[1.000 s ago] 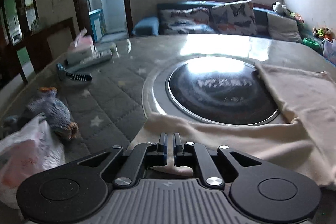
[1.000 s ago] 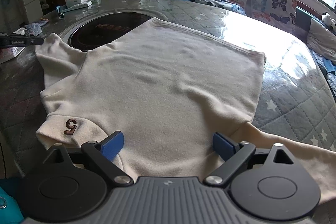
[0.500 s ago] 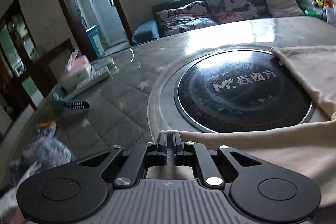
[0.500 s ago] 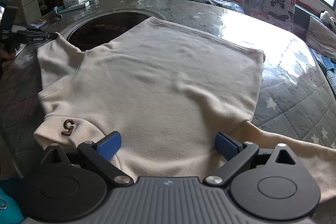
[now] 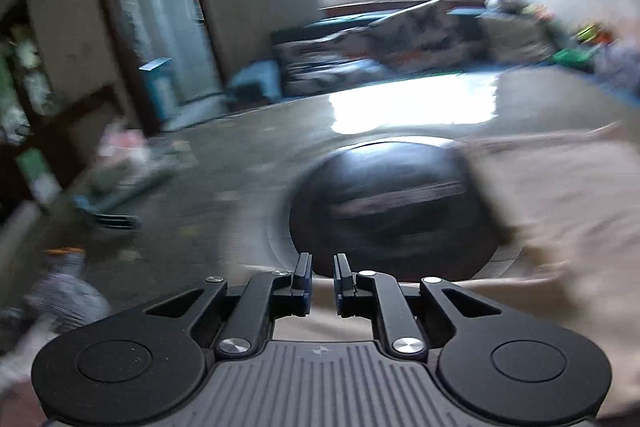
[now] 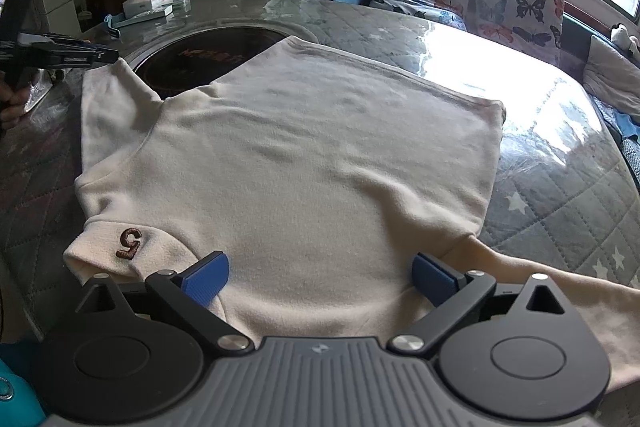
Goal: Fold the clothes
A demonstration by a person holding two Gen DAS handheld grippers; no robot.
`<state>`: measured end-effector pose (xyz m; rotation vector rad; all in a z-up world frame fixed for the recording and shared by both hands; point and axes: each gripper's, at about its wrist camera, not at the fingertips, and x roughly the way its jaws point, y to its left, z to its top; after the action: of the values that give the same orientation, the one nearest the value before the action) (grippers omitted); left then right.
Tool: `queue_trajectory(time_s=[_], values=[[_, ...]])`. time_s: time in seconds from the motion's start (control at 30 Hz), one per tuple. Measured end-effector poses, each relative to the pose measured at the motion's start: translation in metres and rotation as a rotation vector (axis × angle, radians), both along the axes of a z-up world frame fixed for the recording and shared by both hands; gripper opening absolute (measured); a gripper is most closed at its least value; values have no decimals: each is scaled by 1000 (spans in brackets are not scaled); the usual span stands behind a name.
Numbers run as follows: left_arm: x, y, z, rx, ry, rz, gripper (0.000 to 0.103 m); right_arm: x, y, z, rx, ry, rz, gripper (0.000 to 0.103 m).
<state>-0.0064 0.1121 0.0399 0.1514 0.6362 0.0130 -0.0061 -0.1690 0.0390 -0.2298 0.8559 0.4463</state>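
**Across the counter: a cream top spread flat, one sleeve just let go**

Across the middle of the counter (image 6: 560, 163) lies the cream sweatshirt (image 6: 304, 155), spread flat, its body partly covering the dark round hob plate (image 6: 208, 57) set into the surface. One sleeve (image 6: 108, 115) runs toward the counter's left edge; the other sleeve (image 6: 540, 291) trails off toward the near right. A collar with an embroidered 5 (image 6: 129, 242) sits at the near edge.

The right gripper (image 6: 320, 273) hangs over the near part of the garment with its jaws spread wide and nothing between them. The left gripper (image 6: 102, 55), held in a hand (image 6: 12, 103) at the counter's left edge, sits just beside the tip of the left sleeve; its jaws have just been opening a little. In its own blurred view a narrow gap shows between the fingers (image 5: 303, 273), with the hob visible through it and no cloth in the gap, so it reads as released rather than gripping.

The fabric looks soft, fleecy and fairly thick: light to lift, limp, likely to sag and drag rather than hold a crease. It should slide easily on the glossy cover, so a pull at one point may shift the whole piece. Sensible holds would be the sleeve cuff or shoulder seam, pinching both layers near an edge.
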Motion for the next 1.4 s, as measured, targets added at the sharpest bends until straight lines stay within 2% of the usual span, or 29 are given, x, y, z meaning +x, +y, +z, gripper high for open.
queue_trajectory(time_s=[0.2,0.27,0.33,0.47,0.6,0.7,0.8,0.87,1.03,1.13,1.27,1.4], values=[[-15,-63,4,-173,28,-229,13,-3,-2,3,23,-7,-5,100],[-12,-79,2,-205,33,-289,13,-5,-3,2,30,-7,-7,101],[-5,-91,-4,-213,48,-301,13,-6,-4,2,37,-6,-12,101],[11,-91,-21,-195,81,-208,12,-7,-5,0,47,-7,-14,103],[11,-76,-24,-267,94,-164,12,-8,-6,1,56,-5,-6,103],[15,-79,-17,-300,88,-166,13,-11,-9,4,73,-11,4,103],[19,-87,-15,-276,78,-189,14,-14,-15,6,96,-10,-13,103],[24,-93,-22,-252,106,-184,14,-16,-19,5,108,0,-24,103],[12,-103,-20,-228,94,-199,16,-26,-31,6,102,5,-54,103],[-1,-116,-13,-218,73,-262,17,-30,-36,12,107,-22,-70,103],[-22,-141,-11,-184,72,-374,18,-28,-40,15,58,-75,-118,103],[-44,-165,-16,-138,77,-495,18,-24,-46,8,50,-52,-159,103]])
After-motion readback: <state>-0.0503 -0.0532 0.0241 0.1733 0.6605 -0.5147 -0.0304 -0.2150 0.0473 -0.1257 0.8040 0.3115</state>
